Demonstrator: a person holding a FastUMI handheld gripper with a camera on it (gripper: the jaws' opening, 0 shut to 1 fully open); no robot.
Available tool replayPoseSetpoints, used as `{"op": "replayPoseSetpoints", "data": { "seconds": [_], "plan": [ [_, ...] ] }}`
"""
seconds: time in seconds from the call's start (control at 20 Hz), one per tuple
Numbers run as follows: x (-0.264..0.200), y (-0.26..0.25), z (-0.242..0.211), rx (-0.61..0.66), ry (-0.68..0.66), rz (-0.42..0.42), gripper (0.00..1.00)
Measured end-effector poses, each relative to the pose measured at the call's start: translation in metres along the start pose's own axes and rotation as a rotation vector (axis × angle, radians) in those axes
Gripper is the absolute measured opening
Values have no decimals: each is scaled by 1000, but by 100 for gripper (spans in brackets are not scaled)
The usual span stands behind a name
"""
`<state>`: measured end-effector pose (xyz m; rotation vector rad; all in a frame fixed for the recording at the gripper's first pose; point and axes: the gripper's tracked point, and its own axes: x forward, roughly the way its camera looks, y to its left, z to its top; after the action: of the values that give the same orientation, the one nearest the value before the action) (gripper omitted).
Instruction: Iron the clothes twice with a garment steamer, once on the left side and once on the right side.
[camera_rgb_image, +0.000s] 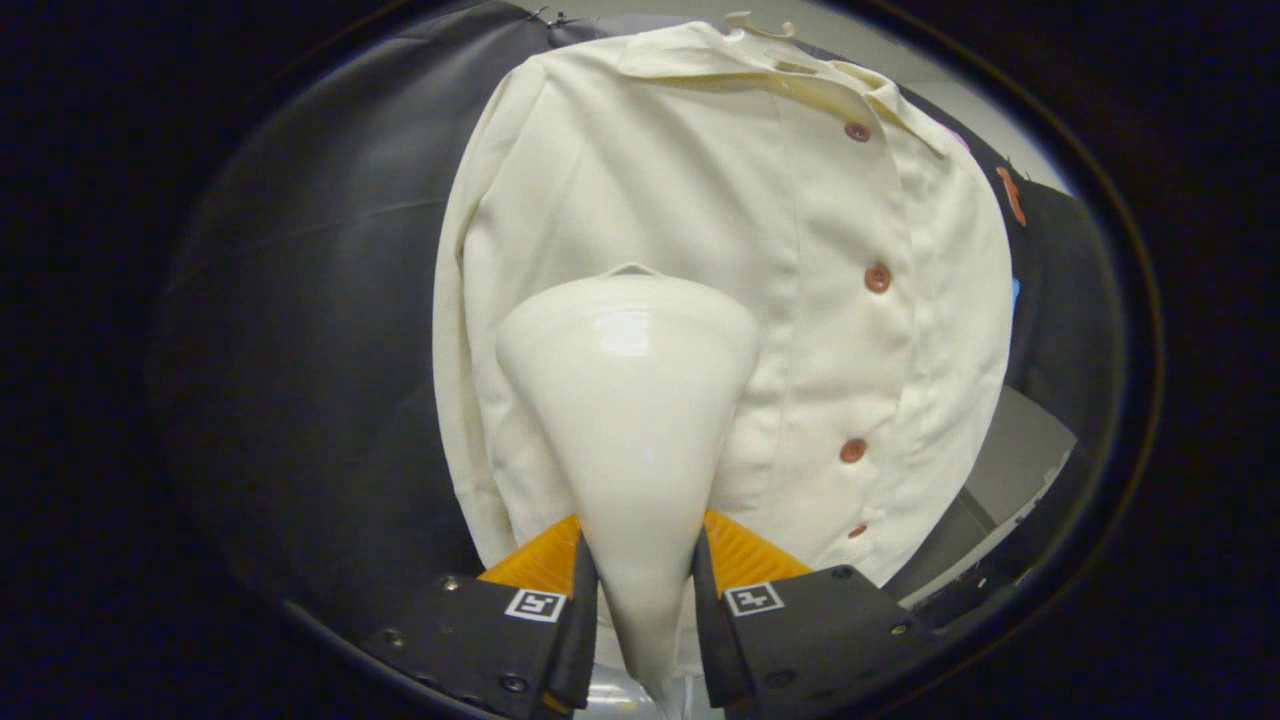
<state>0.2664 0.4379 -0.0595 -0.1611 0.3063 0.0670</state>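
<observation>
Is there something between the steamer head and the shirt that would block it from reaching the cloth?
Nothing visible does. The hand-held gripper is shut on the steamer, whose wide head points at the shirt hanging just beyond it, beside the row of buttons. Whether the head already touches the cloth cannot be told.

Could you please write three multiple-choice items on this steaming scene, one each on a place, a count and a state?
1. Where is the steamer head relative to the button placket?
A. On the placket
B. Beside it, on the panel toward the sleeve
C. At the collar

2. How many brown buttons show on the shirt?
A. Two
B. Four
C. Seven

3. What is the claw doing?
A. Open and empty
B. Shut on the steamer handle
C. Shut on a sleeve

Answers: 1 B, the head sits well clear of the button row. 2 B, four run down the placket. 3 B, both fingers press the handle.
</observation>
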Motion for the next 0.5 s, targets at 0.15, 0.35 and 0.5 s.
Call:
{"op": "replayPoseSetpoints", "data": {
  "seconds": [0.15,0.35,0.5],
  "plan": [
    [13,4,-25,-11,36,2,43],
    [29,7,-53,-28,82,2,43],
    [42,7,-75,-39,119,-6,44]
  ]
}}
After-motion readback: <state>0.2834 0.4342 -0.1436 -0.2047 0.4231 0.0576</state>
